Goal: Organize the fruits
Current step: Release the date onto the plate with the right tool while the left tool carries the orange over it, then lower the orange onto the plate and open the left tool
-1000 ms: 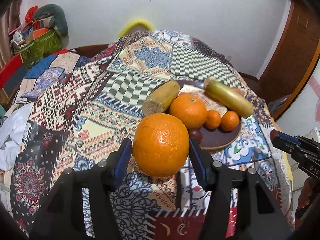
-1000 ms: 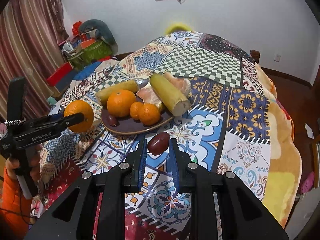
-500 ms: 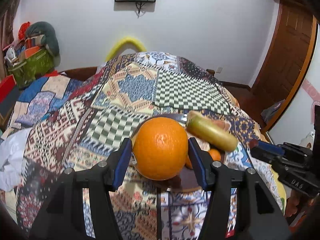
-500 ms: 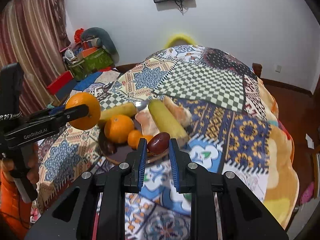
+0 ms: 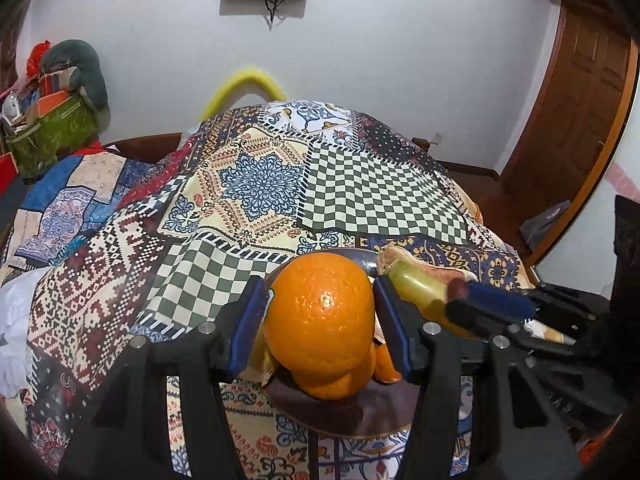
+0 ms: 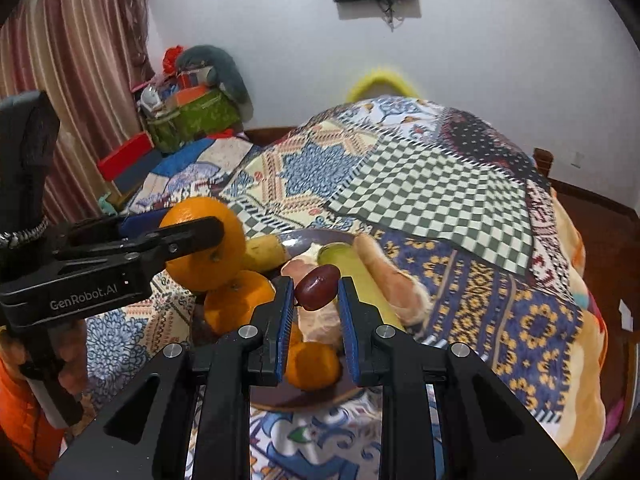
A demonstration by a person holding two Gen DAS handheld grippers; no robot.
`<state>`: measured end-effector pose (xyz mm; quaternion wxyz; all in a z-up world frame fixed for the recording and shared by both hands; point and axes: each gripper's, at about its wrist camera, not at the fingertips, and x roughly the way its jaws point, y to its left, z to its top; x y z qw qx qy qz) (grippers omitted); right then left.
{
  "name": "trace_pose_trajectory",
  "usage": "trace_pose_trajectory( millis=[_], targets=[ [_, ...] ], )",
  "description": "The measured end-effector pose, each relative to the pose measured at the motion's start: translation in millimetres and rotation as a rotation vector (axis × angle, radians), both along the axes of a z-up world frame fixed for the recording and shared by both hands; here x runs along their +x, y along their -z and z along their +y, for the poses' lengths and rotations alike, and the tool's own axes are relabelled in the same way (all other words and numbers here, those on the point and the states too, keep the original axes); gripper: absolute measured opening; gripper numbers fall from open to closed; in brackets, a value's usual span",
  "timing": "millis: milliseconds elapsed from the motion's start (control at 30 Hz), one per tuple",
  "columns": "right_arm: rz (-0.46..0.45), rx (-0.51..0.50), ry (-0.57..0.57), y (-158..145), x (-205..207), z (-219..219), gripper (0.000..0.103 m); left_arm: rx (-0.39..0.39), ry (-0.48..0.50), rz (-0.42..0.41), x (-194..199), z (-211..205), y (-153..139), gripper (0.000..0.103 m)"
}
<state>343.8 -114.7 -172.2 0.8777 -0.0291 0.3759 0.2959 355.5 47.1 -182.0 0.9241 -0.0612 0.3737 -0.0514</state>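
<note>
Left gripper (image 5: pixel 320 316) clamps a big orange (image 5: pixel 322 316), held above the near-left part of the plate (image 5: pixel 340 416). Right gripper (image 6: pixel 314 294) pinches a dark red date (image 6: pixel 316 286) over the plate's middle, above the small oranges (image 6: pixel 312 364) and yellow-green stalk (image 6: pixel 356 272) lying on it.
</note>
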Motion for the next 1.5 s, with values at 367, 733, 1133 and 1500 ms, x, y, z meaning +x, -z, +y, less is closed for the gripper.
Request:
trace_pose_trajectory(
  millis=[367, 733, 1133, 1500],
  targets=[
    [0.018, -0.061, -0.015, 16.1, 4.9, 11.0, 0.022, 0.010, 0.008, 0.003, 18.5, -6.5, 5.9, 0.055],
    [0.005, -0.013, 0.022, 3.3, -2.6, -10.5, 0.027, 0.067, 0.038, -0.018, 16.3, -26.4, 3.9, 0.055],
    [-0.022, -0.014, 0.085, -0.5, -4.1, -36.5, 0.028, 0.110, 0.080, -0.028, 6.2, -51.1, 4.8, 0.055],
    [-0.017, -0.012, 0.121, 2.6, -1.9, -50.6, 0.028, 0.025, 0.152, 0.053, 17.1, -63.0, 27.0, 0.058]
  ],
)
